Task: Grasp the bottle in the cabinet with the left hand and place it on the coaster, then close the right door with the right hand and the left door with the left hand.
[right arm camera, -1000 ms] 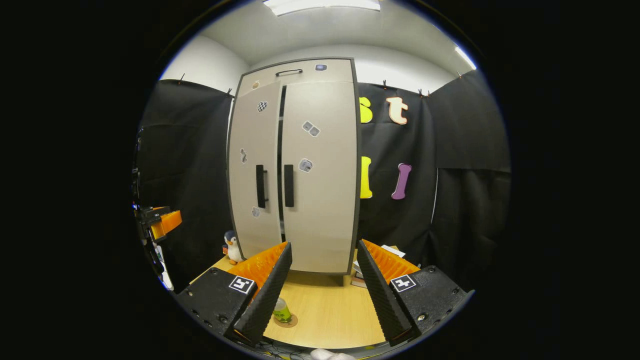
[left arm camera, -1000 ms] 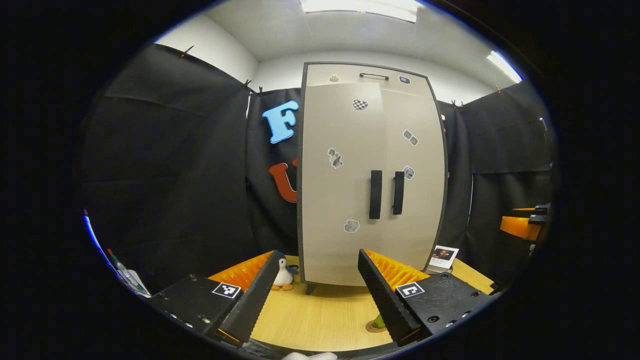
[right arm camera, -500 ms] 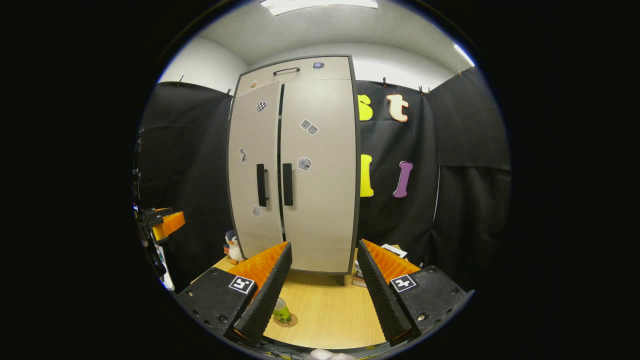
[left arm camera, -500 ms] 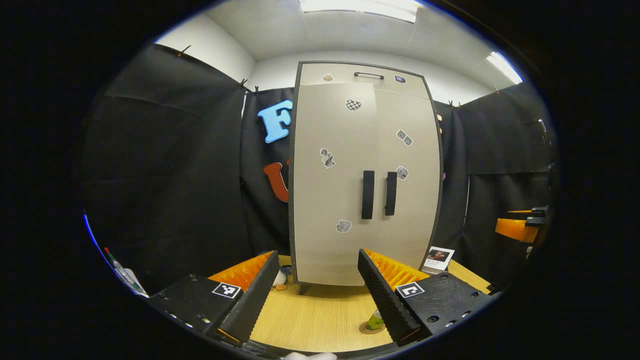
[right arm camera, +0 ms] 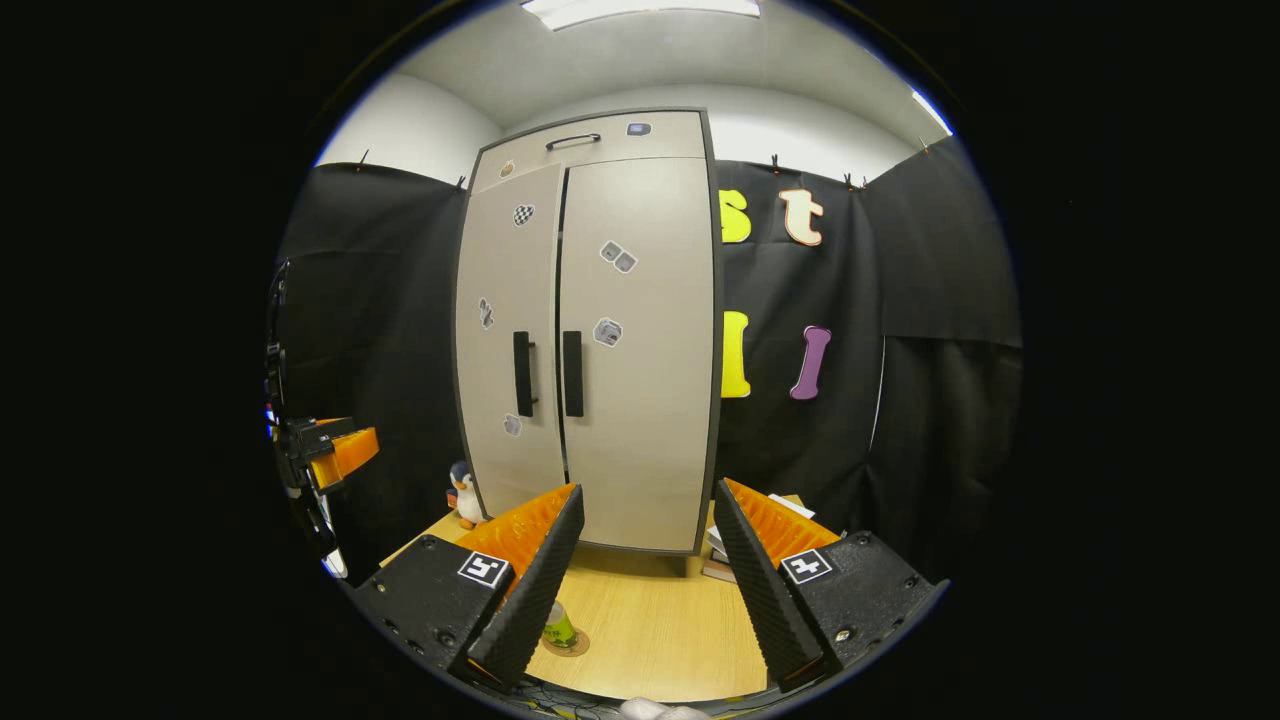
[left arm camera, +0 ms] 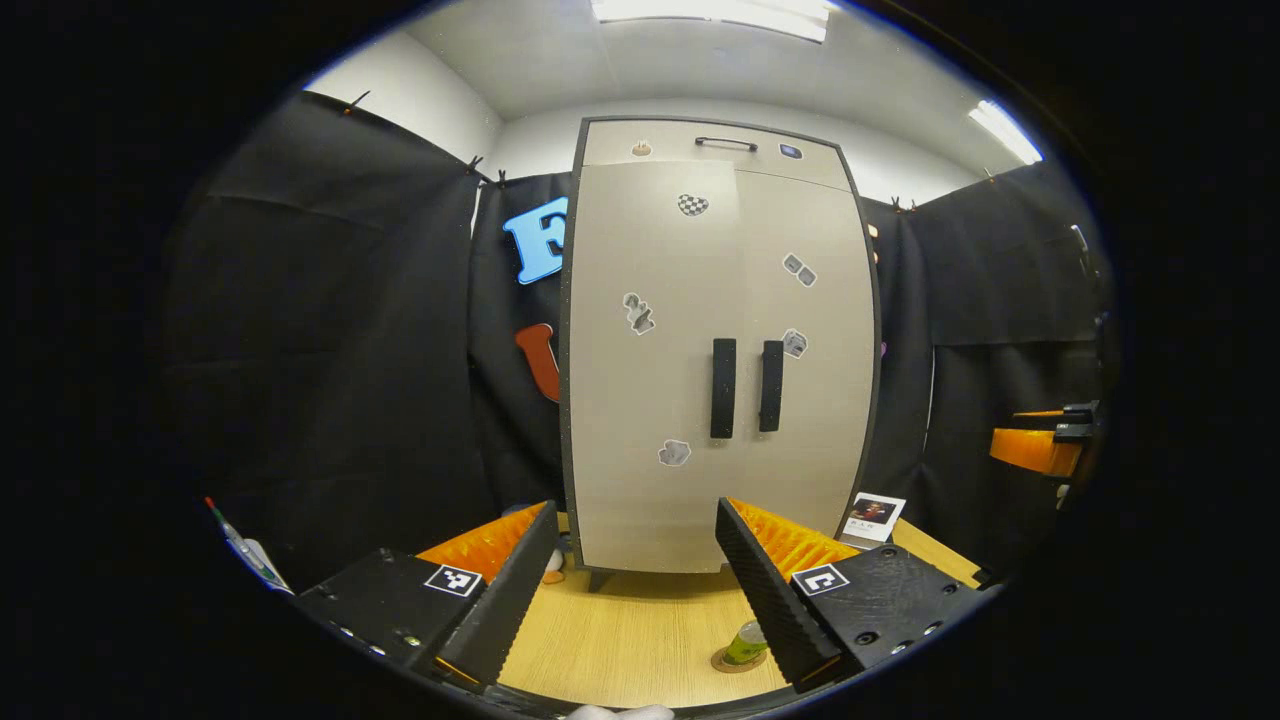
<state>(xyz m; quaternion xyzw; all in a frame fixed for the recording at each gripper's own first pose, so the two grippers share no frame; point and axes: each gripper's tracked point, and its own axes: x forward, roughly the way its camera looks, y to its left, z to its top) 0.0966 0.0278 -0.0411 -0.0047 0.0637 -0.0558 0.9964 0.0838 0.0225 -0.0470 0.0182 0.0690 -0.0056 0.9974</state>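
1. Left gripper [left arm camera: 630, 590]: fingers spread wide, nothing between them, held above the table [left arm camera: 640, 640] facing the cabinet [left arm camera: 715, 360]. It also appears at the left edge of the right gripper view [right arm camera: 330, 455].
2. Right gripper [right arm camera: 640, 590]: fingers spread wide too, gripping nothing, also pointed at the cabinet. It appears at the right edge of the left gripper view [left arm camera: 1040, 445].
3. Bottle [left arm camera: 745, 642]: upright on the coaster [left arm camera: 735, 662], on the table in front of the cabinet. Partly hidden behind the left gripper's right finger [left arm camera: 765, 590]. In the right gripper view the bottle [right arm camera: 558, 626] peeks out beside that gripper's left finger [right arm camera: 525, 590], coaster [right arm camera: 570, 645] under it.
4. Left door [left arm camera: 645, 360] and right door [left arm camera: 805, 360]: flush in the left gripper view. In the right gripper view only a thin dark seam runs between them.
5. Handles [left arm camera: 722, 388]: side by side at the seam, neither gripper touching them.
6. Penguin toy [right arm camera: 463, 495]: on the table at the cabinet's left foot.
7. Photo card [left arm camera: 872, 514]: propped beside the cabinet's right side.
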